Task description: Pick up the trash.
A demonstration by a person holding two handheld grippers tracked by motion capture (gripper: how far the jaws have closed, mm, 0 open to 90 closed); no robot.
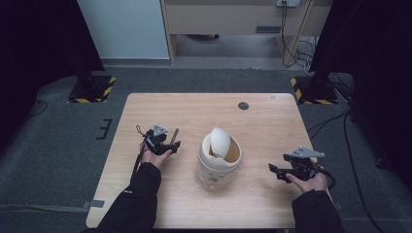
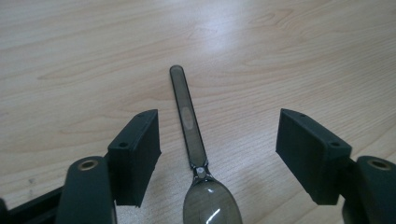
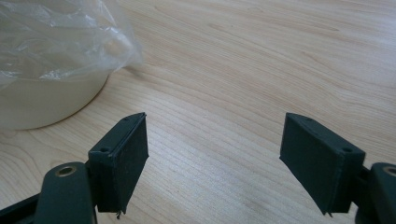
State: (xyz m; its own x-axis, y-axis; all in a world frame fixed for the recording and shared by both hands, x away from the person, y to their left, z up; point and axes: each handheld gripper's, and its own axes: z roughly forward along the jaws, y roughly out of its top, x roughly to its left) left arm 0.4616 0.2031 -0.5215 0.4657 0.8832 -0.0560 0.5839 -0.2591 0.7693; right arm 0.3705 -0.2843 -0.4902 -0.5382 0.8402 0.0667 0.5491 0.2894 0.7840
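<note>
Looking at it from here, barely started: the left claw (image 2: 217, 154) hangs open astride the spoon (image 2: 189, 126), which lies flat on the table (image 1: 272, 121), ungripped. Right claw (image 3: 212, 158) idles wide open and empty beside the bin (image 1: 219, 162). Lifting's still ahead.

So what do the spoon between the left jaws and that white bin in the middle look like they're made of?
The spoon looks like dark, see-through plastic with a glossy finish: the wood grain shows faintly through the handle and the bowl catches a bright glint. The white bin seems to be smooth, matte cream plastic, lined with a thin, crinkled clear plastic bag. The table looks like pale wood-grain laminate, though it could be real wood.
</note>
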